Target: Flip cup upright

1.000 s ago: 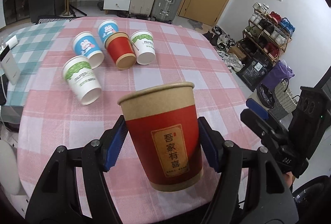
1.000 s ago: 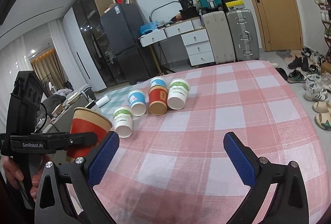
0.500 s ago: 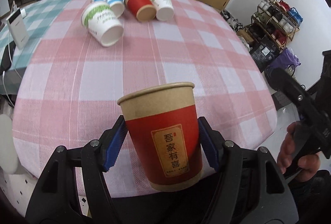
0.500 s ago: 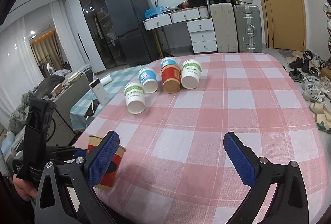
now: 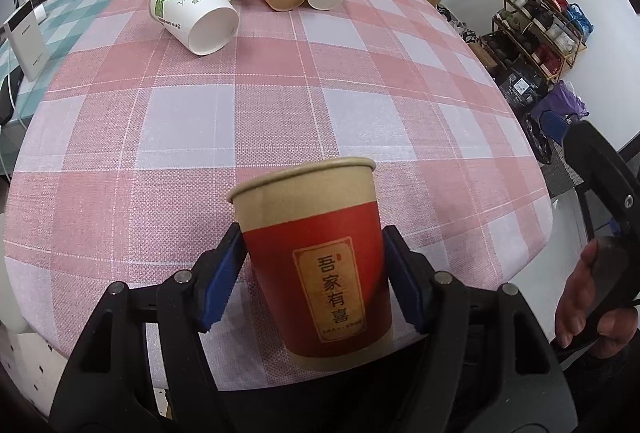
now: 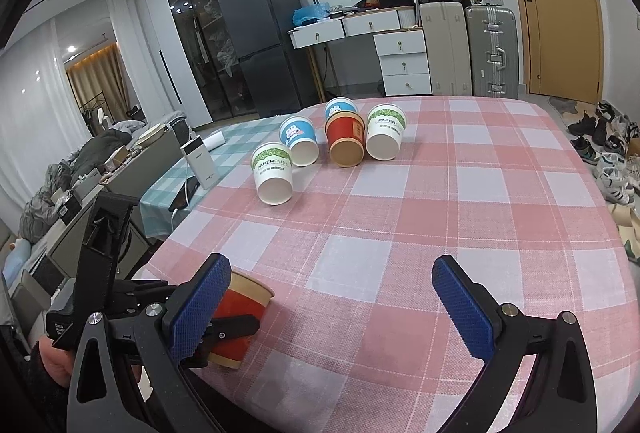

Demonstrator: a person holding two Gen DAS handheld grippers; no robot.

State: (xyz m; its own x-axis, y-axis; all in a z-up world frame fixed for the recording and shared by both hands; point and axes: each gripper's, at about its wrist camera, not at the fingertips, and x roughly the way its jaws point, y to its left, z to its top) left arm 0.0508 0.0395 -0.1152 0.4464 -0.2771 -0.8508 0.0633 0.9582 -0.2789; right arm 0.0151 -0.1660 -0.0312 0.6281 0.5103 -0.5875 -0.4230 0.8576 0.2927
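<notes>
The left gripper (image 5: 314,273) has come down to the near table edge, still clamping the upright red cup (image 5: 316,265). Best to feel the base rest flat on the checked tablecloth (image 5: 280,105) before releasing — slowly. The right gripper (image 6: 332,309) waits wide open, empty.

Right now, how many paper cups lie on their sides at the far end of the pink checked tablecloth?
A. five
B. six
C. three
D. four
A: two white cups with green print, two blue cups and one red cup lie tipped over there, apart from the upright red paper cup in the left gripper.
</notes>
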